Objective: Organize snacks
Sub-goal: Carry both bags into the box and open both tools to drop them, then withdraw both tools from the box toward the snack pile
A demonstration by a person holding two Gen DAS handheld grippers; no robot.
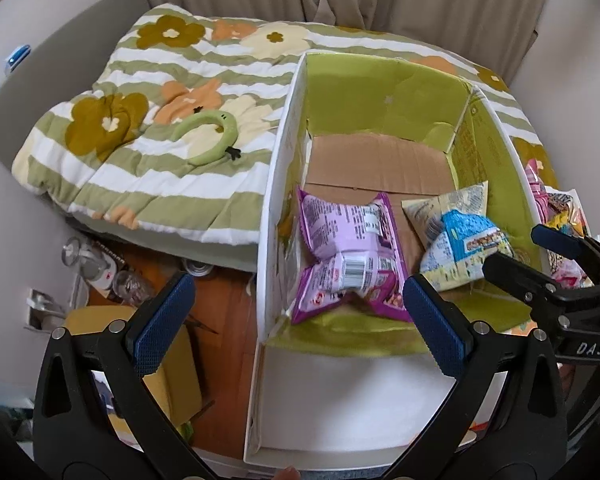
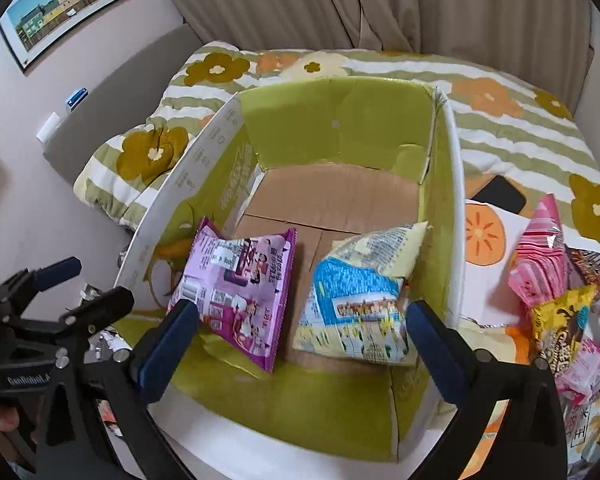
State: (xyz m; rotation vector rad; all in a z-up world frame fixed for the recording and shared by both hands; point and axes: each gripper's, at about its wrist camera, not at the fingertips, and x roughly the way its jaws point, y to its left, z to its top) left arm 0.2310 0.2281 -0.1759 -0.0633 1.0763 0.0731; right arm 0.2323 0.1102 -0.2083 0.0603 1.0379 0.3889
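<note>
An open cardboard box (image 1: 380, 92) (image 2: 340, 120) with green inner walls and a brown floor stands on the bed. Two snack bags lie inside at the near end: a purple bag (image 1: 348, 248) (image 2: 240, 280) on the left and a blue-and-yellow bag (image 1: 460, 236) (image 2: 360, 288) on the right. My left gripper (image 1: 298, 284) (image 2: 96, 280) hangs open above the box's near left wall, holding nothing. My right gripper (image 2: 302, 308) (image 1: 518, 248) hangs open over the near end of the box above both bags, with nothing between its pads. A pile of loose snack packs (image 2: 560, 300) (image 1: 560, 208) lies outside, right of the box.
The box rests on a striped flowered quilt (image 1: 160, 160) (image 2: 520, 128). On the quilt lie a green plush headband (image 1: 208, 132) and a dark phone (image 2: 500, 196). Bottles (image 1: 100, 268) stand on the wooden floor at the left. Curtains hang behind the bed.
</note>
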